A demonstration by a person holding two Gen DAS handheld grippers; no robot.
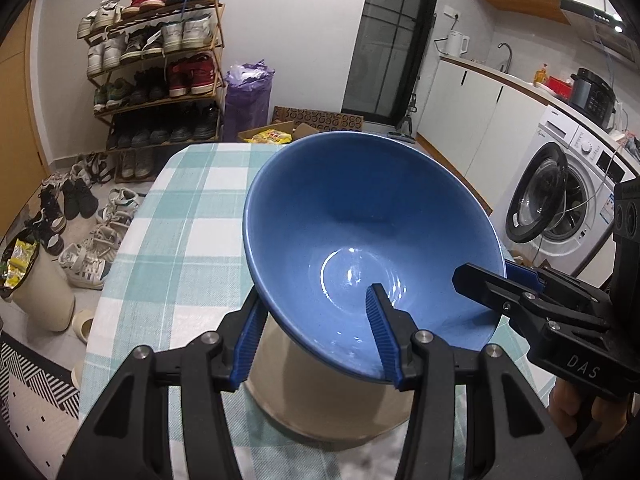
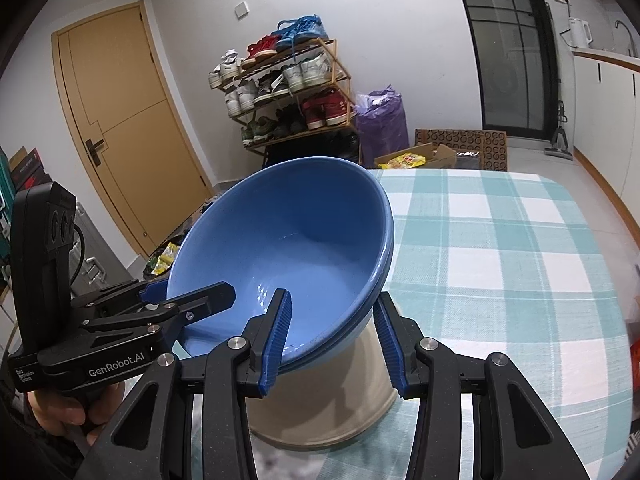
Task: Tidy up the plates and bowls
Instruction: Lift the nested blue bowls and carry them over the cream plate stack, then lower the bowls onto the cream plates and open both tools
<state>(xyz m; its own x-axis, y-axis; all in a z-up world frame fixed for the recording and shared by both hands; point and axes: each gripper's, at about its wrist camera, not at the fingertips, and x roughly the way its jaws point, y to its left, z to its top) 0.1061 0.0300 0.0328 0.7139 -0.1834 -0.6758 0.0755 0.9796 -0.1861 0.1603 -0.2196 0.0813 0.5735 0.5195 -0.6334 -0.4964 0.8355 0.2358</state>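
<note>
A large bowl [image 1: 360,208] [image 2: 288,232], blue inside and cream outside, hangs tilted low over the checked tablecloth [image 1: 180,220] [image 2: 500,240]. Whether its base touches the cloth I cannot tell. My left gripper [image 1: 316,332] is shut on the bowl's near wall, one pad inside and one outside. My right gripper [image 2: 334,336] is shut on the wall in the same way on the opposite side. Each gripper also shows in the other's view, clamped on the rim: right gripper [image 1: 500,280], left gripper [image 2: 188,296]. A second blue rim seems to sit just under the first in the right wrist view.
Beyond the table stand a shoe rack [image 1: 156,72] [image 2: 288,92], a purple bag [image 1: 248,96] and a cardboard box [image 2: 416,158]. A washing machine [image 1: 560,192] with its door open is on the right, a bin [image 1: 36,280] and loose shoes on the left. A hand [image 2: 60,404] grips the left handle.
</note>
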